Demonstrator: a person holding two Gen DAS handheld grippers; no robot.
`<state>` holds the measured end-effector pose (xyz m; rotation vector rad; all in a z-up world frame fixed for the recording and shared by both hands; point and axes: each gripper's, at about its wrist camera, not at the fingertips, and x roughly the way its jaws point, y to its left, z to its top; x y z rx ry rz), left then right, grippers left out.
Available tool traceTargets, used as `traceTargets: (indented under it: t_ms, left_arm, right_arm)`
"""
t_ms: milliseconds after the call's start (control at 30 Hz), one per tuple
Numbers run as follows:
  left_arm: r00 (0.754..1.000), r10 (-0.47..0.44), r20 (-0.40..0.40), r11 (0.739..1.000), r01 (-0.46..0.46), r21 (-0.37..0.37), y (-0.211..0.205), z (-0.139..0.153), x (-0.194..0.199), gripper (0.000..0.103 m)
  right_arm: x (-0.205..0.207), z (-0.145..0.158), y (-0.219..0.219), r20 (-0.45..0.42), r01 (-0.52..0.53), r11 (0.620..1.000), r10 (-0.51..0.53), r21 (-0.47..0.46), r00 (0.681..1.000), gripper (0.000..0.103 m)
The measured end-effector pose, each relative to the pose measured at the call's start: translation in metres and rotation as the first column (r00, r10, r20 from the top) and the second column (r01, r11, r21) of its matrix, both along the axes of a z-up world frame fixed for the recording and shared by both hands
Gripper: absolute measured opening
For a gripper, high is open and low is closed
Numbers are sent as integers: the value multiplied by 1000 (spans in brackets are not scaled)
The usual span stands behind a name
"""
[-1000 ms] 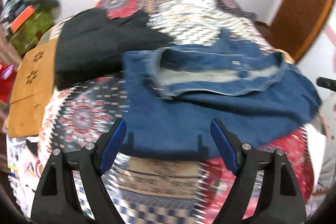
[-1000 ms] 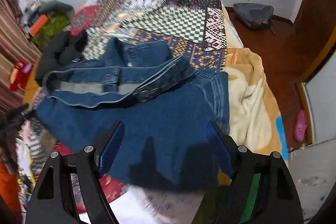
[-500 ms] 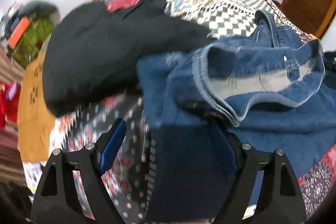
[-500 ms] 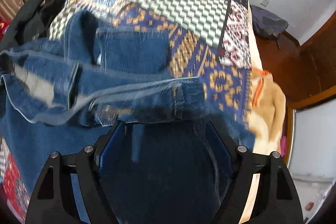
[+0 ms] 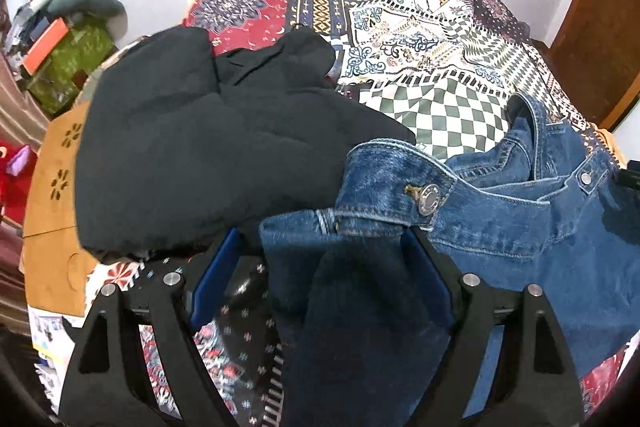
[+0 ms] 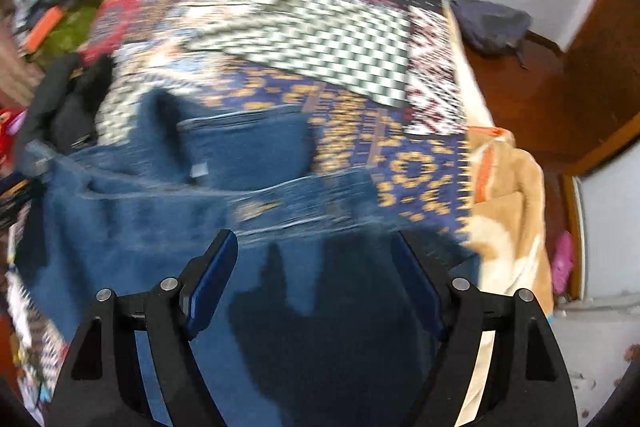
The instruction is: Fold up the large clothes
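Jeans (image 5: 520,223) lie spread on a bed covered with a patchwork quilt (image 5: 440,107), toward its near edge. In the left wrist view, their waistband with a metal button (image 5: 429,198) sits just above the left hand-held gripper (image 5: 320,267), whose jaws stand spread wide. A dark fold of denim runs down between them, but neither pad looks pressed onto it, so nothing seems pinched yet. A black garment (image 5: 192,159) lies heaped beside the jeans toward the bed's left edge, touching or overlapping the waistband corner.

The right wrist view is blurred. The right hand-held gripper (image 6: 316,275) hangs with jaws spread over the broad denim (image 6: 200,227), close to the quilt's right edge, where a tan blanket (image 6: 508,219) hangs. No cloth is gripped there either.

Both tools look to be lining up on the waistband end for the first fold. Next, each probably needs to settle onto a waistband corner, close on one layer edge, and avoid catching the black garment.
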<state>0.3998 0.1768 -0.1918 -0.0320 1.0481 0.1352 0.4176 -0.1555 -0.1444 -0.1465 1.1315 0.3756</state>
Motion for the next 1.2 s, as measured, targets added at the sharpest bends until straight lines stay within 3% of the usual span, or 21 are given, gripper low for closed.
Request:
traceTargets:
  t_ms: [167, 333, 533, 600, 667, 767, 800, 833, 867, 967, 1033, 1100, 1200]
  left_arm:
    - [1000, -25, 11, 999, 25, -35, -7, 7, -20, 83]
    - [1000, -16, -27, 999, 15, -39, -8, -8, -37, 83]
    - [997, 27, -76, 997, -33, -75, 9, -37, -50, 84]
    - [997, 49, -67, 988, -58, -142, 18, -44, -55, 87]
    - [995, 79, -60, 974, -89, -206, 28, -50, -58, 91]
    - [995, 86, -54, 966, -96, -240, 32, -56, -59, 93]
    - [995, 82, -49, 967, -91, -237, 32, -56, -60, 93]
    - [996, 75, -40, 970, -82, -227, 31, -56, -61, 93]
    - [997, 69, -31, 974, -74, -215, 29, -55, -62, 93]
    - [997, 74, -18, 976, -76, -205, 27, -53, -66, 93]
    - [995, 95, -21, 970, -97, -224, 29, -55, -68, 93]
    - [993, 117, -28, 962, -120, -246, 33, -56, -71, 93]
    - [991, 130, -42, 957, -137, -256, 31, -53, -79, 93]
  right_arm:
    - [-26, 4, 49, 11, -160, 987, 160, -26, 987, 76]
    - [-34, -12, 95, 9, -279, 956, 280, -87, 960, 76]
    - [-22, -48, 126, -20, -286, 940, 287, -188, 958, 74]
    - [-16, -60, 128, -48, -298, 935, 295, -194, 954, 48]
    - [-18, -61, 124, -21, -301, 935, 302, -189, 953, 44]
    - [-19, -55, 121, 19, -301, 930, 312, -213, 950, 30]
    - [-17, -49, 117, 46, -284, 934, 300, -216, 953, 18]
    - [-14, -46, 116, 64, -267, 936, 288, -229, 955, 12]
    - [-10, -42, 112, 82, -247, 941, 272, -231, 959, 12]
    - [8, -47, 102, 15, -208, 967, 212, -150, 977, 12]
    - [2, -50, 108, 36, -214, 957, 226, -196, 974, 13]
    - [-11, -49, 115, 79, -234, 933, 264, -272, 961, 23]
    - [-29, -43, 120, 67, -276, 898, 316, -343, 946, 42]
